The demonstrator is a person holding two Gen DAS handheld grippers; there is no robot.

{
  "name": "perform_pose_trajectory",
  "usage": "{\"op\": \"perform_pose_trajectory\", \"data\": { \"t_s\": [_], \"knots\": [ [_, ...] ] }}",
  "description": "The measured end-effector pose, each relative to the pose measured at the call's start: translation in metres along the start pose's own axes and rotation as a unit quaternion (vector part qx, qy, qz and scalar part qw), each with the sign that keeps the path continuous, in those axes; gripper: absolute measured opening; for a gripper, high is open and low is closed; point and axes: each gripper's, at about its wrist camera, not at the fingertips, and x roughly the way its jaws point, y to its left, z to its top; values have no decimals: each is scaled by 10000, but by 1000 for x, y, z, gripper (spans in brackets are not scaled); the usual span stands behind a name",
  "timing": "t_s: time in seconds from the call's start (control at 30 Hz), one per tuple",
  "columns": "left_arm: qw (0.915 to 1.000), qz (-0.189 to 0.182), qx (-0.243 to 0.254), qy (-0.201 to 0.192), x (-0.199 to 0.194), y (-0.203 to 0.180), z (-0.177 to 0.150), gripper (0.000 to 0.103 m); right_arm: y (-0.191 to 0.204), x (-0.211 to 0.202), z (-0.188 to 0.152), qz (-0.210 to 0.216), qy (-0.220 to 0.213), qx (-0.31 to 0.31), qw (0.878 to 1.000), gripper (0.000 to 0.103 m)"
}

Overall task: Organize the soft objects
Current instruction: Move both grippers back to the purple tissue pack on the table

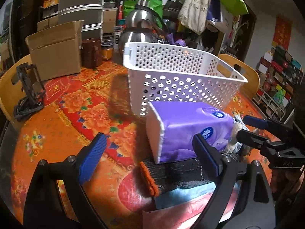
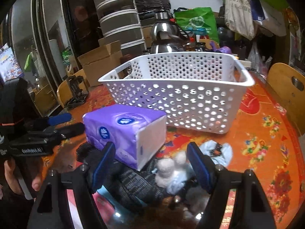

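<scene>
A purple tissue pack lies on a pile of soft things in front of a white perforated basket. It also shows in the right wrist view, before the basket. My left gripper is open, with the pack's near end and a black knitted glove with an orange cuff between its fingers. My right gripper is open over the black knit and a small white plush toy, next to a light blue cloth. The right gripper also shows in the left wrist view.
The round table has an orange flowered cloth. A cardboard box, a brown mug, jars and steel kettles stand behind the basket. A black phone stand sits at the left edge. Wooden chair backs flank the table.
</scene>
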Motion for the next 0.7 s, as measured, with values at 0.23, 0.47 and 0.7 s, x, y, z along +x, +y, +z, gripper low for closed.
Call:
{"op": "perform_pose_trajectory", "data": {
  "t_s": [0.23, 0.47, 0.7],
  "knots": [
    [9999, -117, 102, 36, 12, -9, 0, 88, 7, 9, 2, 48, 16, -77, 10000, 77],
    [9997, -206, 137, 37, 14, -8, -3, 83, 19, 12, 3, -35, 43, -377, 9993, 70],
    [9997, -244, 13, 15, 13, 0, -4, 74, 23, 14, 3, 75, 72, -420, 9991, 51]
  ]
}}
